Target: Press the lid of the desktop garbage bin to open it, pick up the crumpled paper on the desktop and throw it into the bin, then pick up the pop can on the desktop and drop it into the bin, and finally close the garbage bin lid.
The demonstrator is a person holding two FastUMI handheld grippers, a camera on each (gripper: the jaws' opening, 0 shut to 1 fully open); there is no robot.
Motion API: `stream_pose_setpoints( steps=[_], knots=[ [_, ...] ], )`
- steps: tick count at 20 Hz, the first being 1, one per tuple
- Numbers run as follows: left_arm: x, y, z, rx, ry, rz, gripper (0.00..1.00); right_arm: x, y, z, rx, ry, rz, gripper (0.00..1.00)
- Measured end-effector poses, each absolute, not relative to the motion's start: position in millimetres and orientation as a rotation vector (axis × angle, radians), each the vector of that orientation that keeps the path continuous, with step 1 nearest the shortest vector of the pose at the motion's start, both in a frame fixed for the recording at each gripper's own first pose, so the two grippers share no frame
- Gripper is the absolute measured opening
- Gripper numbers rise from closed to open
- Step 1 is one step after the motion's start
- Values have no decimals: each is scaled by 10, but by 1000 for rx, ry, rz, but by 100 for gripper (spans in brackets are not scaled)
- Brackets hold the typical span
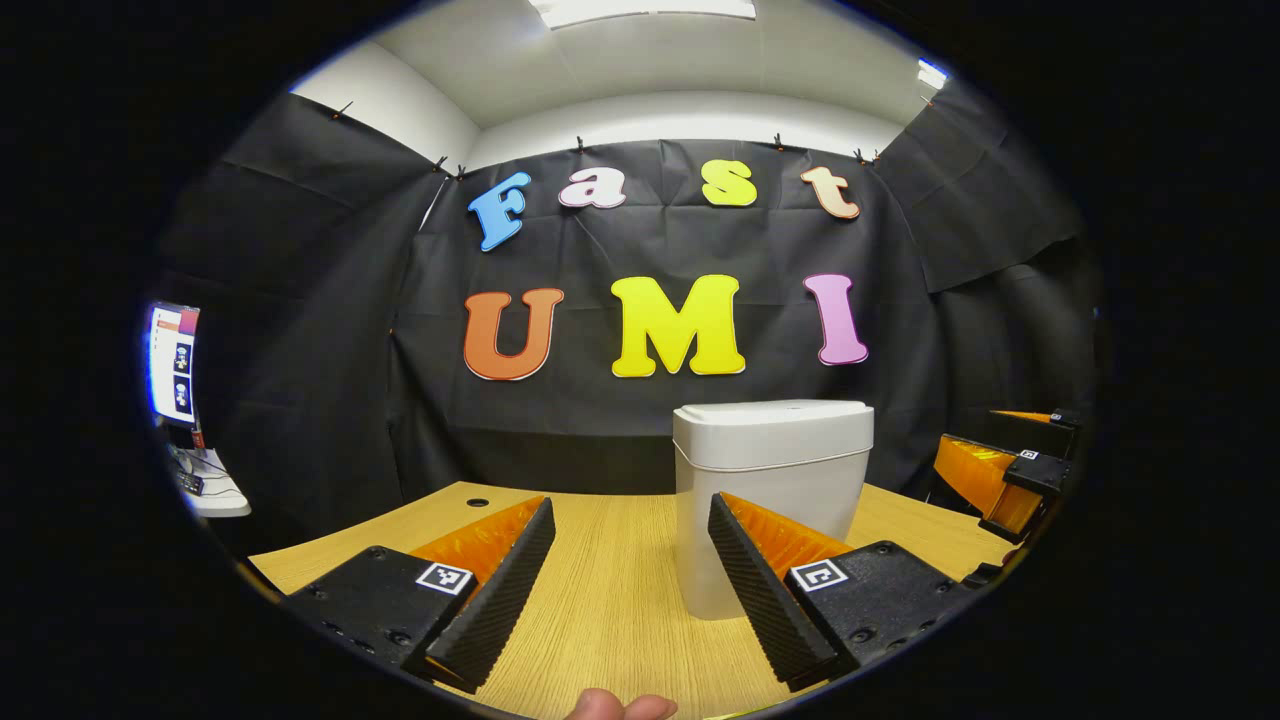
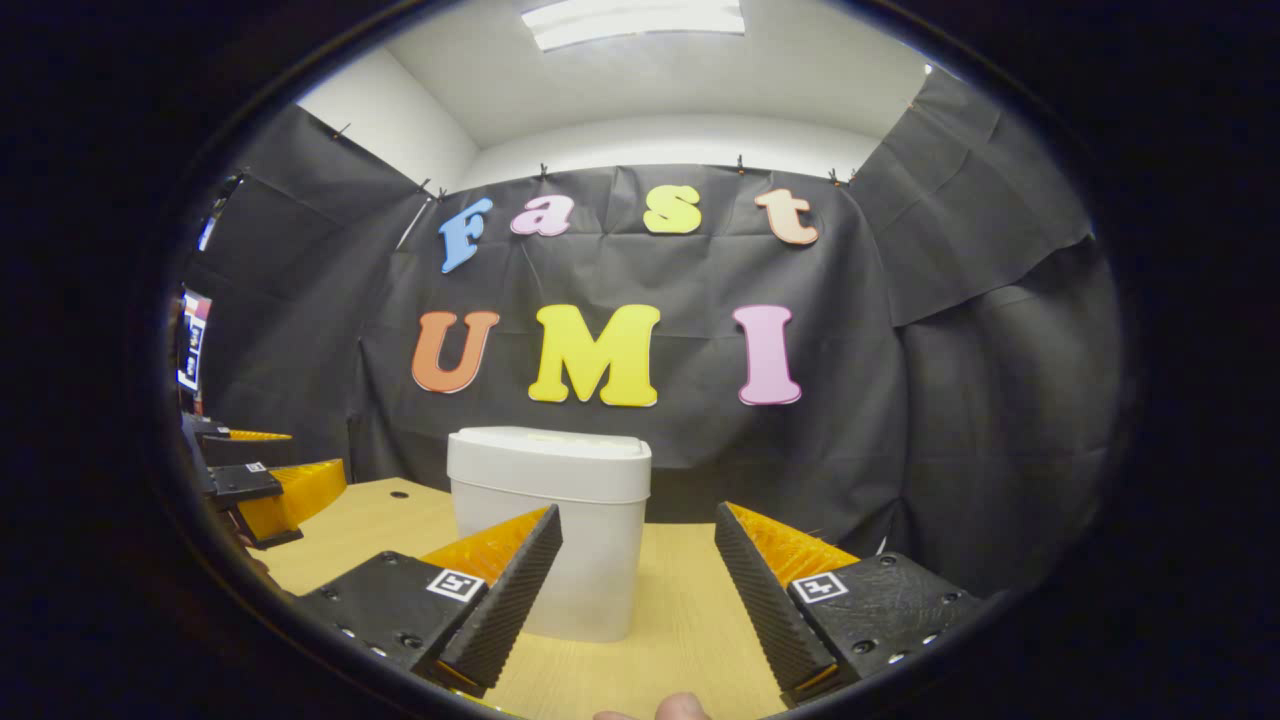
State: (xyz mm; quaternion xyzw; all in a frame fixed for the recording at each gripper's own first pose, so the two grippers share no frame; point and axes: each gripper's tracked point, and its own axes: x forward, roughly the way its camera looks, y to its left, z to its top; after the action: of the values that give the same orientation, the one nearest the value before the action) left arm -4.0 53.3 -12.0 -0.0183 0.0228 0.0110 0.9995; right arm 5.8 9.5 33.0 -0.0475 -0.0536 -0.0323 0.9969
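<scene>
A white garbage bin [image 1: 770, 500] stands upright on the wooden desk [image 1: 610, 590] with its lid [image 1: 772, 418] down. In the left gripper view it stands ahead and a little right of my left gripper [image 1: 632, 522], which is open and holds nothing. My right gripper [image 2: 638, 533] is open too, with the bin [image 2: 548, 525] ahead and slightly to its left, its lid [image 2: 550, 452] flat. The right gripper [image 1: 1010, 470] shows at the right edge of the left gripper view. At the left edge of the right gripper view the left gripper [image 2: 262, 480] appears.
Black cloth walls close the booth behind and beside the desk. A small round hole [image 1: 477, 502] is in the desk's far left corner. A lit screen [image 1: 172, 362] stands beyond the desk at far left. A fingertip [image 1: 620, 706] shows at the bottom edge.
</scene>
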Motion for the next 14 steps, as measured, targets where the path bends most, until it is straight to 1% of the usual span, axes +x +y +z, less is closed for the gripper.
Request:
stream_pose_setpoints(
  steps=[11,12,14],
  knots=[
    [-56,542,-98,-32,36,20,99,20,157,293,-111,-109,-62,95],
    [-54,542,-91,-32,35,22,99,20,162,297,-113,-111,-61,97],
    [-50,542,-98,-34,35,22,99,28,180,313,-107,-114,-57,95]
  ],
)
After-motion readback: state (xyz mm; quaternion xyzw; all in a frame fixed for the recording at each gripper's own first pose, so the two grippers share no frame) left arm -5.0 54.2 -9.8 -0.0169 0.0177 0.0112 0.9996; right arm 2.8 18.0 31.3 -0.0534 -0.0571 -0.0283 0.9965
